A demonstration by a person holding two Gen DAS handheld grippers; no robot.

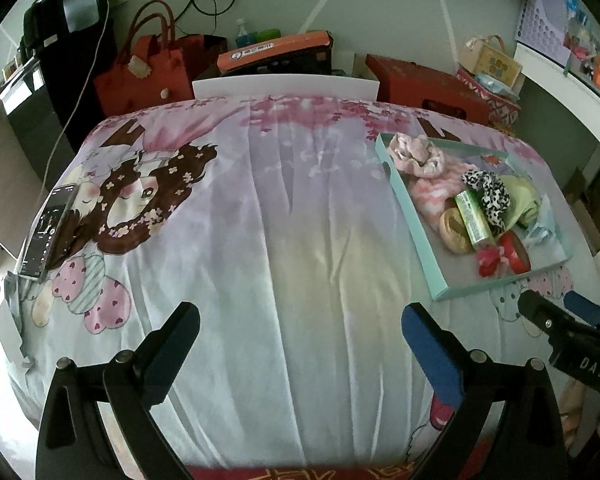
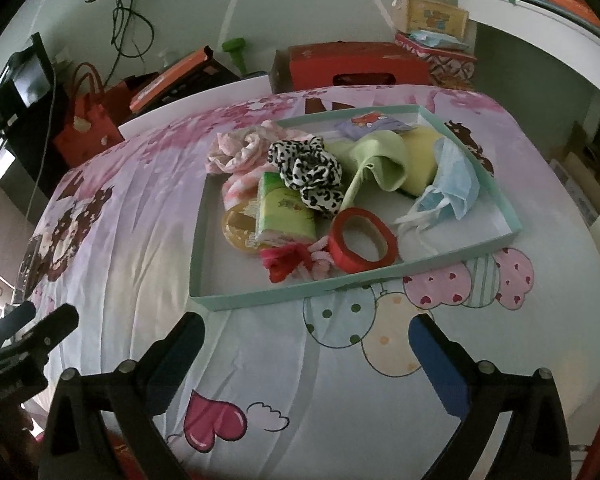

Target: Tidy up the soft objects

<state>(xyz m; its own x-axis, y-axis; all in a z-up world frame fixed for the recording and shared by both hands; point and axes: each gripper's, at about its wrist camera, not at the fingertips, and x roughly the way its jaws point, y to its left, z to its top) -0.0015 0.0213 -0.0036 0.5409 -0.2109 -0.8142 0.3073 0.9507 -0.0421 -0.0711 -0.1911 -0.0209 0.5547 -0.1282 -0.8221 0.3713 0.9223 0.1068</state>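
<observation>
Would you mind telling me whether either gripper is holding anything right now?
Nothing is held: the left gripper and right gripper are both open over the bedsheet.

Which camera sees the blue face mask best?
The right wrist view: the blue face mask lies in plain sight in the tray. The left wrist view shows only a pale sliver of it behind other things.

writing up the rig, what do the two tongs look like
Both tongs, left and right, are black with two angular, tapering fingers, blue pads on the inner faces and silver bolts at the joints. The right one's body shows white lettering "DAS". No cables or sleeves visible.
</observation>
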